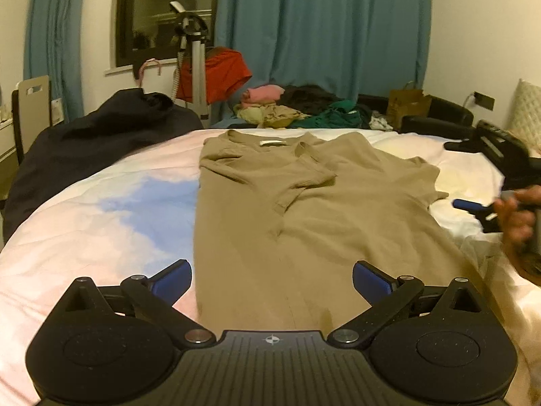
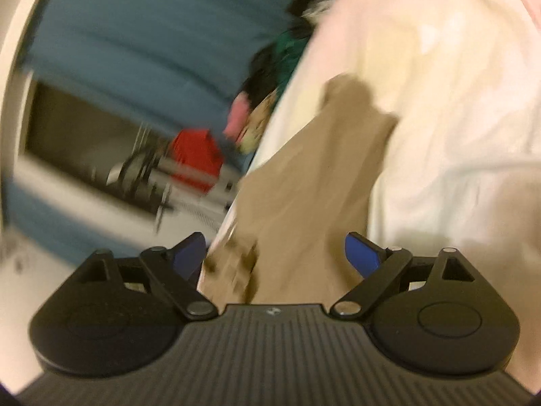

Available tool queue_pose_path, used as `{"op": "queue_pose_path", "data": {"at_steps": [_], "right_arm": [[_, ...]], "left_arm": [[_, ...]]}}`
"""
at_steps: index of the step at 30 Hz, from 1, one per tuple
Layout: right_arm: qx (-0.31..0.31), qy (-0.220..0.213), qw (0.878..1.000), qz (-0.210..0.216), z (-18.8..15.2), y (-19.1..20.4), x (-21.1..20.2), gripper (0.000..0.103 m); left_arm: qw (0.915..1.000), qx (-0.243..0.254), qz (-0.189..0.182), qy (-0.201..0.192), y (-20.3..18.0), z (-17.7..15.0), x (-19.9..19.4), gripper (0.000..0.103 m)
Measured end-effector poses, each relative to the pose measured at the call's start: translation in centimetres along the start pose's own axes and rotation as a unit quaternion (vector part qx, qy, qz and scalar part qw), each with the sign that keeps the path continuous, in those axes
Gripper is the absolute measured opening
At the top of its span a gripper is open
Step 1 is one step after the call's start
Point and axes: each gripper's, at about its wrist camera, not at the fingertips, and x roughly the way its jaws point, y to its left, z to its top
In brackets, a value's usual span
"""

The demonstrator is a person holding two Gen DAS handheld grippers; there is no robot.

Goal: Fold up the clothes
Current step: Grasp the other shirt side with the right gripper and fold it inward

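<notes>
Right wrist view is motion-blurred throughout: the clothes pile (image 2: pixel 267 77) and tripod (image 2: pixel 145 169) are indistinct. In the left wrist view, the right gripper (image 1: pixel 473 208) is blurred and cut off at the frame's right edge; its jaw state is undeterminable there.

Dim, warm indoor light; left view fairly sharp with fisheye-bent edges, right view heavily motion-blurred throughout.
</notes>
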Motion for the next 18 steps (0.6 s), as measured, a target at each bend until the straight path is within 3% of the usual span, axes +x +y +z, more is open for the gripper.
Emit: {"op": "queue_pose_path", "data": {"at_steps": [1,4,7,13,18], "right_arm": [[0.0,-0.007,1.0,-0.011,0.5,-0.6,1.1,0.092],[-0.016,-0.019,0.999,-0.035,1.6,-2.1,4.3,0.076],[-0.038,-0.028,0.997,-0.054,2.5,-3.3,7.4,0.074],[-0.04,-0.067,0.997,-0.026,3.0,-4.6,9.1,0.073],[-0.099,-0.088,0.99,-0.041,3.8,-3.2,11.1,0.073]], "left_arm": [[1.0,0.005,-0.001,-0.001,-0.1,0.0,0.4,0.102],[0.9993,0.034,0.009,-0.011,-0.8,-0.2,1.4,0.102],[0.9992,0.039,-0.003,-0.011,-0.9,-0.2,2.8,0.102],[0.9988,0.04,-0.005,-0.027,-0.6,0.2,5.0,0.102],[0.9998,0.002,-0.018,-0.01,0.8,0.2,6.4,0.102]]}}
